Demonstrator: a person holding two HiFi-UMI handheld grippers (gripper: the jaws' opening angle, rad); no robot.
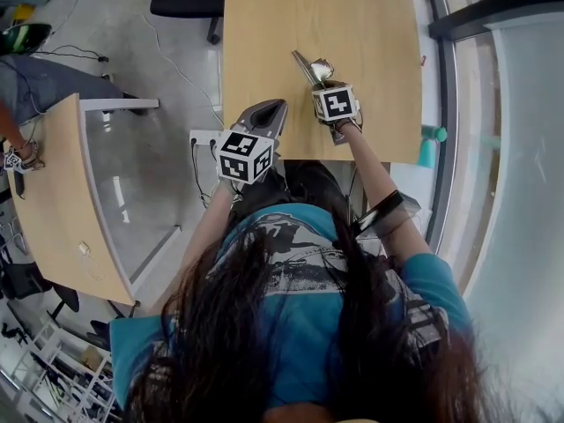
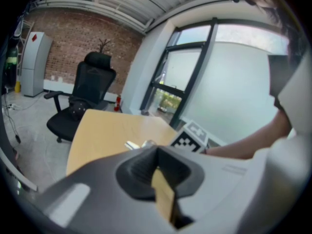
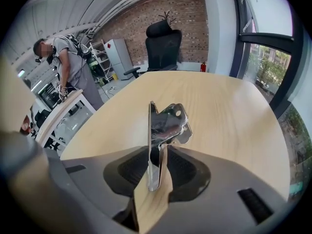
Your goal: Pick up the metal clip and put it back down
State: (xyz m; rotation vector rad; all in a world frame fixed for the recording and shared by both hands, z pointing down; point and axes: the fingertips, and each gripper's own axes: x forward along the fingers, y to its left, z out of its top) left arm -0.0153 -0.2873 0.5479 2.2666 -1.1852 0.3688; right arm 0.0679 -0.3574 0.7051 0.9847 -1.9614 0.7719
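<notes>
Clip (image 3: 163, 130) is up in the right claw (image 3: 158, 152), pinched edge-on between the two jaws, which stand only as far apart as the thin metal makes them. Its shiny handles stick out past the fingertips, away from the camera. From the head view the clip (image 1: 313, 67) sits over the near middle of the table (image 1: 370, 42), at the tip of the right claw (image 1: 319, 79), which tilts steeply down. Whether the metal is clear of the wood, I can't tell.

Over to the left claw (image 1: 280, 106): it hangs just beside the table's near left edge, close to the right one but apart from it. In its own view the left claw (image 2: 156, 150) has its tips drawn together with nothing between them, and the clip (image 2: 139, 144) peeks over the top.

Beyond the table's far end stands a black chair (image 3: 163, 43). Off to the left, a second person (image 3: 68, 57) leans over another desk (image 1: 53, 210).
</notes>
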